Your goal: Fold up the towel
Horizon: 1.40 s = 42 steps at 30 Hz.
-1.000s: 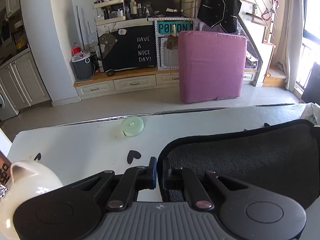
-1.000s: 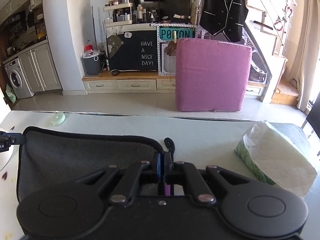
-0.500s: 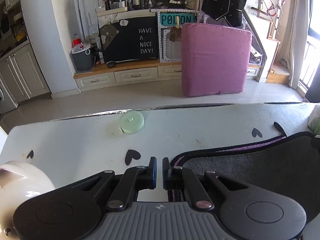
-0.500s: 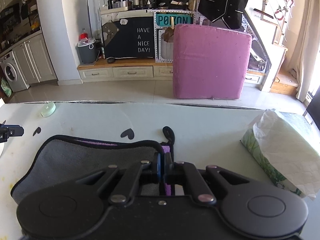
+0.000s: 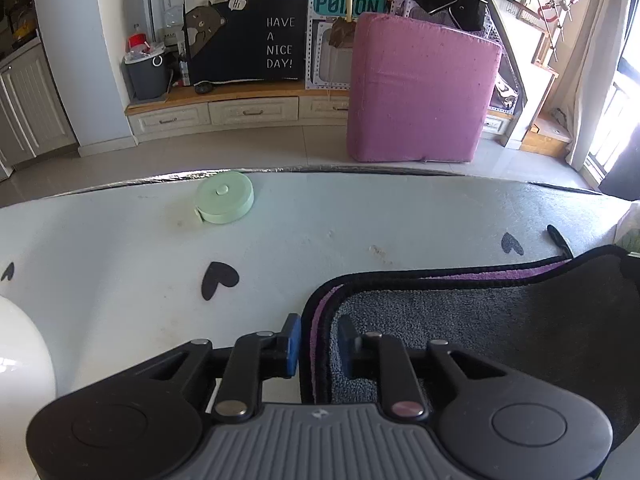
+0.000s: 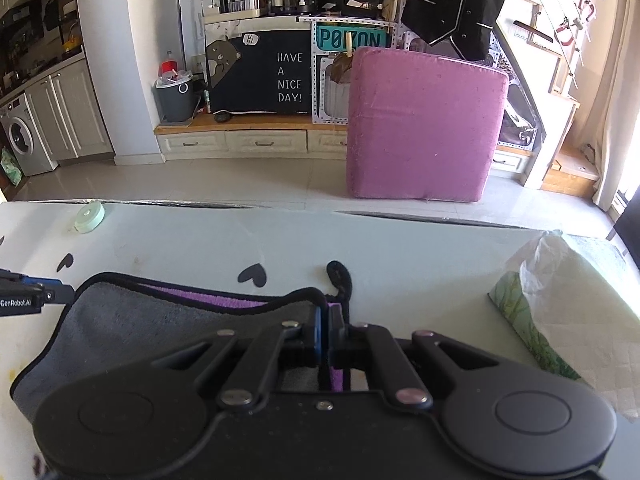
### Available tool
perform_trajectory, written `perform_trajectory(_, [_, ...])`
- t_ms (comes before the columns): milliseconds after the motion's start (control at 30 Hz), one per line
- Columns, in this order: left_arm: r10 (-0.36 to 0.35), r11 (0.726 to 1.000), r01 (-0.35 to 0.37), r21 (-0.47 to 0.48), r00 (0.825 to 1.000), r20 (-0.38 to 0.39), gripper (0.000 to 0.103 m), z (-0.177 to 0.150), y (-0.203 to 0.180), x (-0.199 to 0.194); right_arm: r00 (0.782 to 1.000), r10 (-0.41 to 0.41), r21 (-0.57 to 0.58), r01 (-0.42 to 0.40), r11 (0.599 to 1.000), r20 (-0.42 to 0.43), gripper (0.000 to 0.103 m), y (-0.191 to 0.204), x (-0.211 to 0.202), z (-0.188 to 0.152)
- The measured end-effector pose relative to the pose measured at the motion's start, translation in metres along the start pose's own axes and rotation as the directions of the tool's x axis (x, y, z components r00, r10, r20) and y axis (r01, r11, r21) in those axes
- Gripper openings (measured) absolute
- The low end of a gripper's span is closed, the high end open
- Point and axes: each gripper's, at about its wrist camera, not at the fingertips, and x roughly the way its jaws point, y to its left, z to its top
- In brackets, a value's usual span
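Observation:
The towel (image 5: 460,312) is grey on top and purple beneath with a black hem, folded double on the white table (image 5: 320,220). My left gripper (image 5: 319,346) has its jaws parted around the towel's left corner, with the folded hem lying between them. In the right wrist view the towel (image 6: 160,324) lies flat, purple edge showing at the back. My right gripper (image 6: 325,330) is shut on the towel's right corner, next to its black hanging loop (image 6: 340,276). The left gripper's tip (image 6: 40,294) shows at the towel's far left corner.
A mint-green round tape measure (image 5: 224,197) lies near the table's far edge. A white rounded object (image 5: 20,372) stands at the left. A tissue pack (image 6: 560,300) lies on the right. Black heart stickers (image 5: 218,278) dot the table. A pink cushion (image 6: 424,124) stands on the floor beyond.
Both grippers carried the towel's edge forward and down, laying it over the other half. The left jaws have opened a little around the corner. The right stays shut.

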Motion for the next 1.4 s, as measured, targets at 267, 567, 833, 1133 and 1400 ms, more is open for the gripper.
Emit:
perform_trajectory(267, [-0.040,0.999,0.040,0.011,0.999,-0.008,0.023,-0.001,-0.005,0.007,1.000,-0.005,0.011,0.005,1.000,-0.019,0.025,-0.004,0.013,-0.001])
perform_trajectory(567, [-0.064,0.998,0.065,0.016,0.998,-0.004,0.017,0.000,-0.003,0.013,0.999,0.008,0.008,-0.008,1.000,-0.049,0.025,0.001,0.017,-0.009])
perform_trajectory(833, [-0.030,0.999,0.030,0.023,1.000,0.008,0.004,0.003,0.001,0.007,0.999,0.008,0.013,-0.008,1.000,-0.046,0.025,0.002,0.015,-0.008])
perform_trajectory(1133, [-0.011,1.000,0.011,-0.006,1.000,-0.004,0.010,0.004,0.009,-0.003,0.999,0.019,0.023,-0.019,1.000,-0.032,0.026,-0.003,0.007,-0.007])
perform_trajectory(1400, [-0.013,1.000,0.013,0.002,1.000,0.010,0.080,0.003,0.010,-0.027,0.998,0.057,0.057,-0.056,0.997,-0.020,0.050,-0.007,-0.009,-0.009])
